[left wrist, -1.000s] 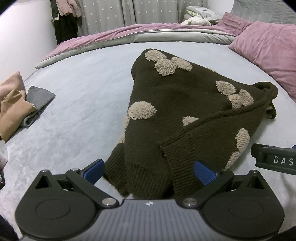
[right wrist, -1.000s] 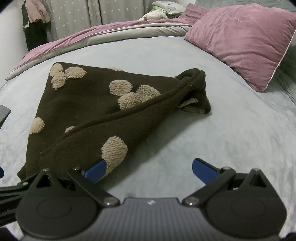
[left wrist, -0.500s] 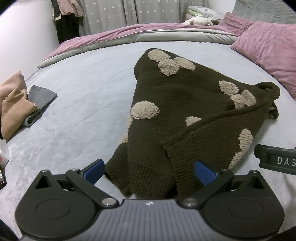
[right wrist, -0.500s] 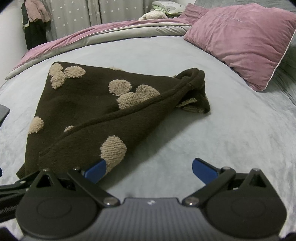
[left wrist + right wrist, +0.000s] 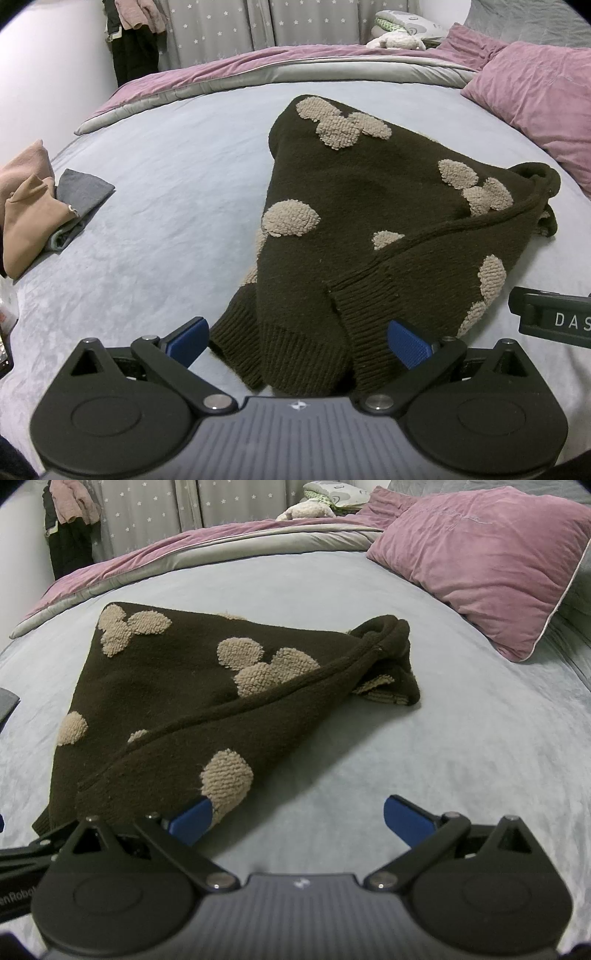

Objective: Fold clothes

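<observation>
Left wrist view: the left gripper (image 5: pixel 297 338) is seen with its blue fingers (image 5: pixel 186 339) spread wide, the ribbed hem of the dark brown sweater (image 5: pixel 369 221) lying between them; contact cannot be told. The sweater is spread across the centre of the grey bedsheet (image 5: pixel 166 206). Folded tan and grey clothes (image 5: pixel 40 206) are shown only here, at the left edge. In the right wrist view, the right gripper (image 5: pixel 297 818) is likewise held wide open, its left fingertip (image 5: pixel 192 818) at the sweater's (image 5: pixel 177 694) near edge, bare sheet (image 5: pixel 461 738) between the fingers. A pink pillow (image 5: pixel 480 561) fills the upper right.
</observation>
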Demonstrator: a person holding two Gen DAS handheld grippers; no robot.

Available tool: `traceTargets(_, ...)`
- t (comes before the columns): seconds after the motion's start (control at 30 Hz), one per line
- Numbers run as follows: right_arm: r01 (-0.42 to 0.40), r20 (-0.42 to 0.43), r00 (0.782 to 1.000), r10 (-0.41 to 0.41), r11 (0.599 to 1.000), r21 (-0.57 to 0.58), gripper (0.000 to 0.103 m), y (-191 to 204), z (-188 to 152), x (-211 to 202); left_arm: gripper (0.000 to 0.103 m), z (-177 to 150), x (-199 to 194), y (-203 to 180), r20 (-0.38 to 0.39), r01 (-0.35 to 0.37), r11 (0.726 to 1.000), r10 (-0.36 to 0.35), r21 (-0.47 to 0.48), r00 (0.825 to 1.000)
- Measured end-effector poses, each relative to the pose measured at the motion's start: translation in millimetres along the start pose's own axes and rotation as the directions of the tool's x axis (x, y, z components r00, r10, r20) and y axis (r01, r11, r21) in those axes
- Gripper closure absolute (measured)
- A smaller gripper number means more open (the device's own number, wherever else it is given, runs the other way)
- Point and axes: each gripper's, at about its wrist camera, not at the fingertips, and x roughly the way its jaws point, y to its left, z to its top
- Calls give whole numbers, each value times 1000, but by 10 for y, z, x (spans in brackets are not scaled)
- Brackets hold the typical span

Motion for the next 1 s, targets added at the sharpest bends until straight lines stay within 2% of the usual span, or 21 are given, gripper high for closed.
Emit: traceTargets(1.0,10,2,1000,-10,1000,-6,0,20,8,29,0,-3,42,17,-11,-10,1000,10,5,1000)
